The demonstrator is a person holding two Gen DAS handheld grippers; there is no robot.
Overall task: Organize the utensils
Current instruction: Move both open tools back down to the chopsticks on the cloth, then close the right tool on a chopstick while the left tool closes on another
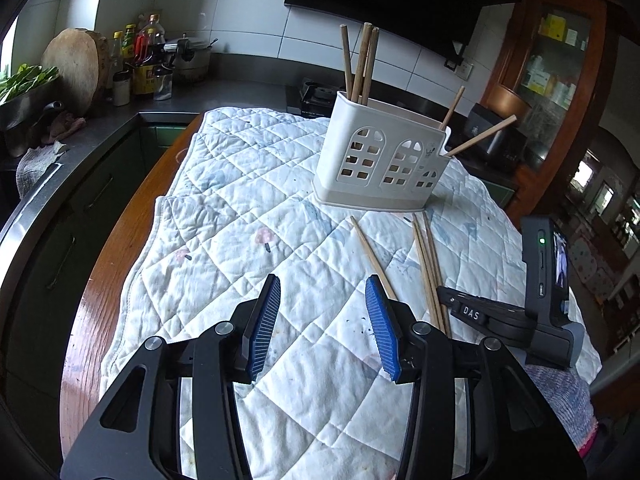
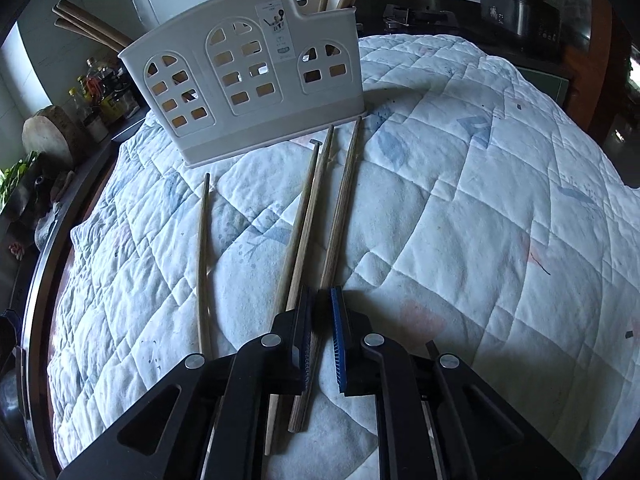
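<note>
While right claw (image 2: 322,320) pinches a chopstick (image 2: 340,204) | left claw (image 1: 322,320) wide, holder (image 1: 380,160) ahead

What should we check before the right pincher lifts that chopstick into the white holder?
1. Right gripper around one chopstick only: ok, the other chopsticks lie outside its fingers.
2. Grip firm: cannot tell, a small gap shows beside the stick.
3. Left gripper out of the way: ok, open and holding nothing.
4. Holder upright on the quilt: ok.
5. Room in the holder: cannot tell, some chopsticks already stand inside.
</note>
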